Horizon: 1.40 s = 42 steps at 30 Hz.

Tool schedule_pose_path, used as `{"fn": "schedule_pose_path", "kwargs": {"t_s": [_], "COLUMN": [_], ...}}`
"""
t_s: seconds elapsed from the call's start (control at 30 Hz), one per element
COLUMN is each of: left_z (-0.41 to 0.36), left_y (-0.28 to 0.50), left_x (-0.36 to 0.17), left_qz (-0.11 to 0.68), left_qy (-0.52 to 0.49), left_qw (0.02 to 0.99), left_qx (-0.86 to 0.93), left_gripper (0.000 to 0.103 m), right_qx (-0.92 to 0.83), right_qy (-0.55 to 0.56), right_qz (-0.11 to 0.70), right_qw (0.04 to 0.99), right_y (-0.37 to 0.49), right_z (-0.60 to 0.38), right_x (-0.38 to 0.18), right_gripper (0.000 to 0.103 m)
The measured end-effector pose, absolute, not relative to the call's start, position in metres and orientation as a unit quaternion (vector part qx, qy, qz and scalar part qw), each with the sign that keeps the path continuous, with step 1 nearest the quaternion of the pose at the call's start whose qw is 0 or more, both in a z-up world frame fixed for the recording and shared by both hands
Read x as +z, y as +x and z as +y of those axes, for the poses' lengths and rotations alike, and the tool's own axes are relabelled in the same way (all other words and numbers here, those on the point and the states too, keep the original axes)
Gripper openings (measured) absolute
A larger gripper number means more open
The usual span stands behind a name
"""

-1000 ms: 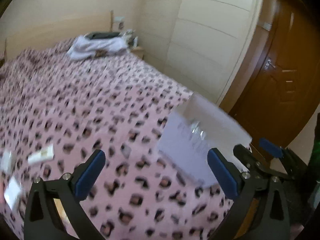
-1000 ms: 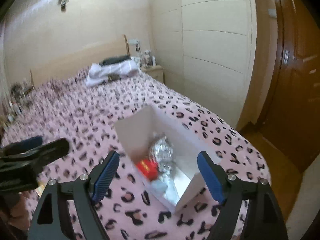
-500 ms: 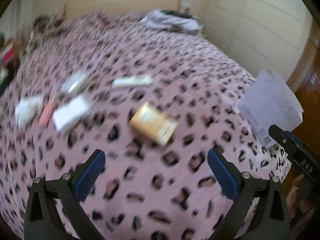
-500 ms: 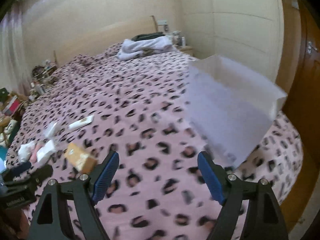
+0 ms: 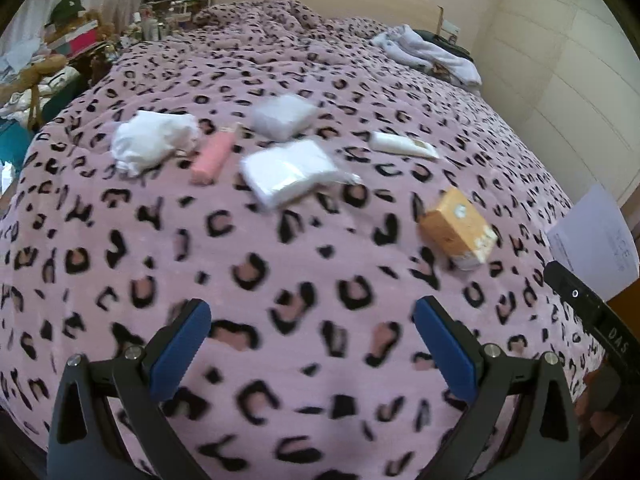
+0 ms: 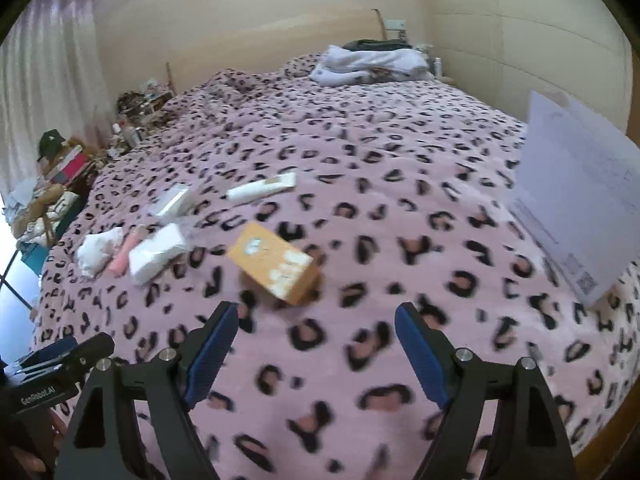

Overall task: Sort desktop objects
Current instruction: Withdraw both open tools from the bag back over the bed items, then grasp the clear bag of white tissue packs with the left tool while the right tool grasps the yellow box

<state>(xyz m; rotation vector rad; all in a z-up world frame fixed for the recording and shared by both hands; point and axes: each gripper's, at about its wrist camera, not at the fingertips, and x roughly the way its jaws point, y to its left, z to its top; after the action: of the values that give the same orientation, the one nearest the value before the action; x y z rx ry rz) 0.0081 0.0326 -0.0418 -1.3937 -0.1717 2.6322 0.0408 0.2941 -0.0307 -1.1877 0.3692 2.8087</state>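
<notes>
The setting was a home bedroom. A large bed (image 6: pixel 360 184) under a pink leopard-print blanket filled both views, with a pale wooden headboard (image 6: pixel 280 36) at 12 o'clock. Folded clothing (image 6: pixel 368 62) lay near the head end. Panelled wardrobe doors (image 5: pixel 580 92) stood at 2 o'clock; a cluttered bedside area (image 5: pixel 72 40) sat at 10 o'clock beside a curtain (image 6: pixel 44 92).

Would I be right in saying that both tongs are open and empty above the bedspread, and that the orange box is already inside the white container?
Not quite: the orange box lies on the bedspread, apart from the white container, as the right wrist view shows. Both tongs, left and right, are indeed open and empty.
</notes>
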Motion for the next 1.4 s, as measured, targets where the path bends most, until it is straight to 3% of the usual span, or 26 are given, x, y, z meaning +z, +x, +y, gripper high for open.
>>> {"fn": "schedule_pose_path", "kwargs": {"t_s": [0.37,0.77,0.97,1.4], "left_z": [-0.012,0.012,0.040,0.073], "left_y": [-0.008,-0.061,-0.104,-0.159], "left_x": [-0.035,-0.030,-0.042,-0.097], "left_qz": [-0.056,-0.011,0.061,0.114], "left_qy": [-0.443,-0.426,-0.423,-0.452], "left_qw": [0.062,0.115,0.162,0.180], "left_qx": [0.892,0.897,0.889,0.866], "left_gripper": [0.103,0.103,0.103,0.103], "right_qx": [0.907,0.911,0.908,0.880], "right_qy": [-0.400,-0.406,-0.412,-0.471], "right_qz": [0.127,0.080,0.068,0.062], "right_qw": [0.013,0.008,0.016,-0.004], "right_y": [0.006,-0.017,-0.032,-0.067], "right_z": [0.255,0.227,0.245,0.268], "right_x": [-0.039,-0.041,-0.044,-0.086], "right_gripper": [0.083,0.083,0.083,0.083]}}
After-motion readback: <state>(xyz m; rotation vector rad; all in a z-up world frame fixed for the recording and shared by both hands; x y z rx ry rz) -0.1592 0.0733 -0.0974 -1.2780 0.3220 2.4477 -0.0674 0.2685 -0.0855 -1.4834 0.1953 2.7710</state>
